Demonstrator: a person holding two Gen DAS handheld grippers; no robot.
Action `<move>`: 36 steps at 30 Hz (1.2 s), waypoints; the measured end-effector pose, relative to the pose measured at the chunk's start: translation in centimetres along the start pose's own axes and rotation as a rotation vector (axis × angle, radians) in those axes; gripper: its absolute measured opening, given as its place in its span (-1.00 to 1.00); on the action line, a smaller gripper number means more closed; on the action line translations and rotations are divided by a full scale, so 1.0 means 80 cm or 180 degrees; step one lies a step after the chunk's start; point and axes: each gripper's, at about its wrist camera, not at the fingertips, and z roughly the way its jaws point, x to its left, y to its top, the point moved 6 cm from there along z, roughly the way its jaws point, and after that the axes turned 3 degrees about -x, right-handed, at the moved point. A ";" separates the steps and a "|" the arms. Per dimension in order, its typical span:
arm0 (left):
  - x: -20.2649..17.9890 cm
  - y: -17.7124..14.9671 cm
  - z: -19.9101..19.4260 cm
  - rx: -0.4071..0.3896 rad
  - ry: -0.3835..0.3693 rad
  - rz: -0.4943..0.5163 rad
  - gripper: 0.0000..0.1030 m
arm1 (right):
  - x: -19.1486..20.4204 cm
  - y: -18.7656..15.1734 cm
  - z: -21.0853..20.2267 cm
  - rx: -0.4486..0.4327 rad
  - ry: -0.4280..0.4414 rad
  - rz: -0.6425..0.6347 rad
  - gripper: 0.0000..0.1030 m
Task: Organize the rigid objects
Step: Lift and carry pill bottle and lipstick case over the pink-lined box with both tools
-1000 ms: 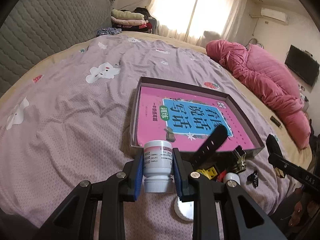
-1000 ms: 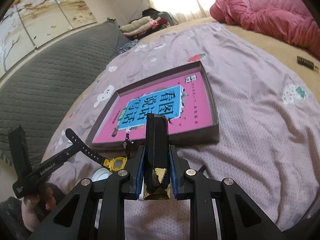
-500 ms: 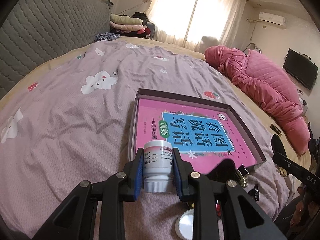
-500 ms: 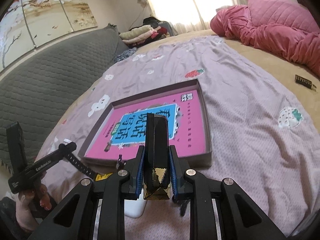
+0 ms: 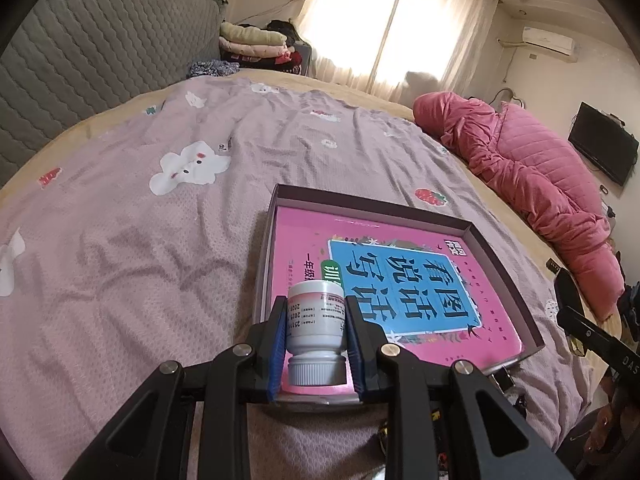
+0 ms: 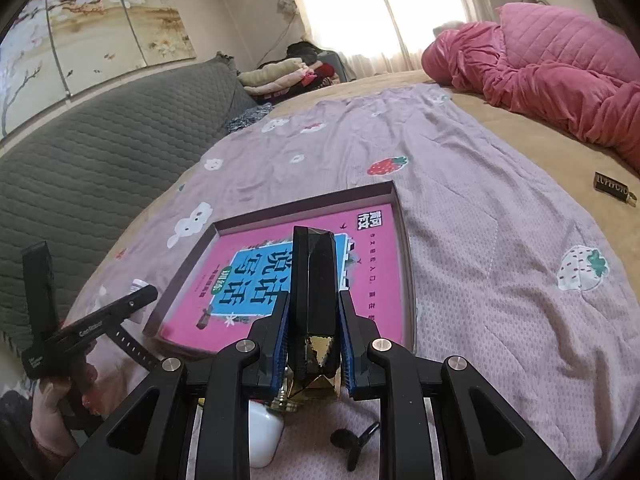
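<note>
1. Bedspread [image 5: 120, 280], lilac with cartoon prints, carries everything; a shallow box tray [image 5: 502, 254] lies near its near edge, with a pink workbook [image 5: 400, 272] flat inside it.
2. Left gripper [image 5: 316, 340] is clamped on a white pill bottle [image 5: 316, 320], held upside down with its ribbed cap toward the camera, hovering over the tray's near left corner.
3. Right gripper [image 6: 313, 346] is squeezed tight around a tall black faceted bottle [image 6: 314, 276] with a gold base, poised above the tray's near edge.
4. Both items are in the air, so neither is put away yet; only the workbook sits in the tray [image 6: 402, 240].
5. Loose things remain on the bedspread at its near edge, outside the tray: a white rounded item [image 6: 262, 436], a small black clip-like piece [image 6: 356, 440] and a black strap [image 6: 132, 344]. What these are exactly I cannot tell.
6. A small dark tag [image 6: 612, 186] lies well apart on the tan sheet toward the right edge of the bed; whether it belongs to the job is unclear.
7. My reading: the sorting is at an early-to-middle stage, with the two held bottles to set down next and the scattered bits to follow.
</note>
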 end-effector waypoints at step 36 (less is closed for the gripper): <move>-0.018 -0.016 0.058 0.0395 -0.0074 0.0151 -0.48 | -0.021 -0.011 0.085 0.0459 -0.0309 -0.0073 -0.57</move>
